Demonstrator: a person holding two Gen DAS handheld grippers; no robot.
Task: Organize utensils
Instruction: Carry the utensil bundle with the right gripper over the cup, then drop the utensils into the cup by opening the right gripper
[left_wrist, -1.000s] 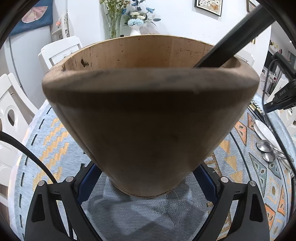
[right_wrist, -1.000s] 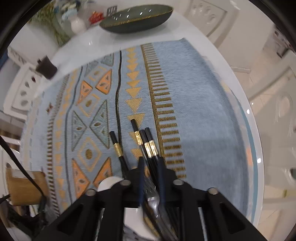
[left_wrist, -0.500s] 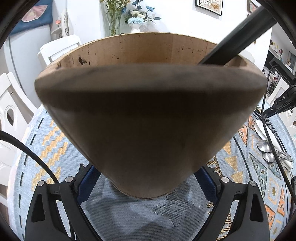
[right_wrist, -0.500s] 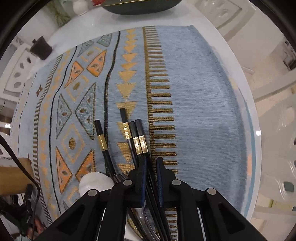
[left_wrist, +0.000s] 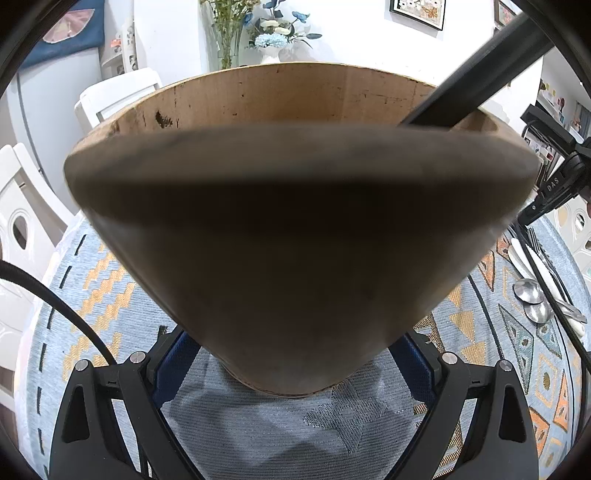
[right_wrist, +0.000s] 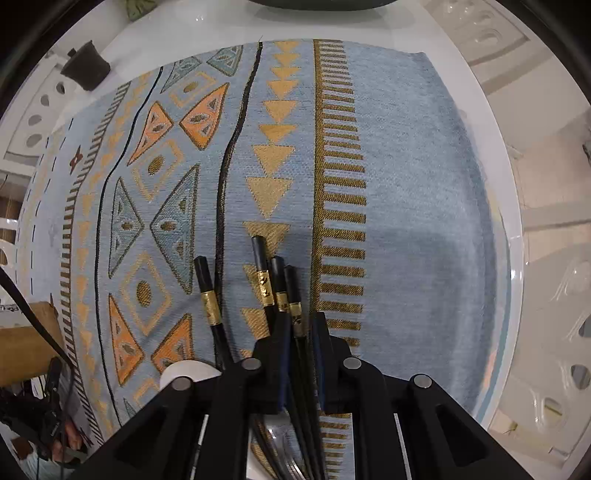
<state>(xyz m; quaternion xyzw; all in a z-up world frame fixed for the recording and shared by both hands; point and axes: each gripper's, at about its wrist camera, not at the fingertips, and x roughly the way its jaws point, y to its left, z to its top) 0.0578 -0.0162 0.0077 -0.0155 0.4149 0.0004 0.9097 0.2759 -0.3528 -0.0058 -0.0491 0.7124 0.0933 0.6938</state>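
My left gripper (left_wrist: 291, 354) is shut on a wooden utensil holder (left_wrist: 295, 221), its blue pads pressing both sides near the base. A black utensil handle (left_wrist: 480, 85) leans out of the holder's right rim. In the right wrist view my right gripper (right_wrist: 301, 326) points down over several black chopsticks (right_wrist: 264, 273) with gold bands, lying on the patterned blue cloth (right_wrist: 406, 184). Its jaws are shut to a narrow slit. One chopstick shows through the slit and lies flat. Two spoons (left_wrist: 532, 295), a fork (left_wrist: 543, 251) and a white-handled knife (left_wrist: 522, 258) lie at the right.
The cloth covers a round white table (right_wrist: 513, 229) with white chairs (left_wrist: 110, 96) around it. A dark bowl (right_wrist: 317, 3) and a small black cup (right_wrist: 86, 68) stand at the far side. The holder (right_wrist: 26, 339) shows at the left, a flower vase (left_wrist: 271, 55) behind it.
My right gripper has slid along the chopsticks toward their gold-banded ends and sunk a little. The fork seen between its fingers has dropped out of view. The chopsticks kept their place.
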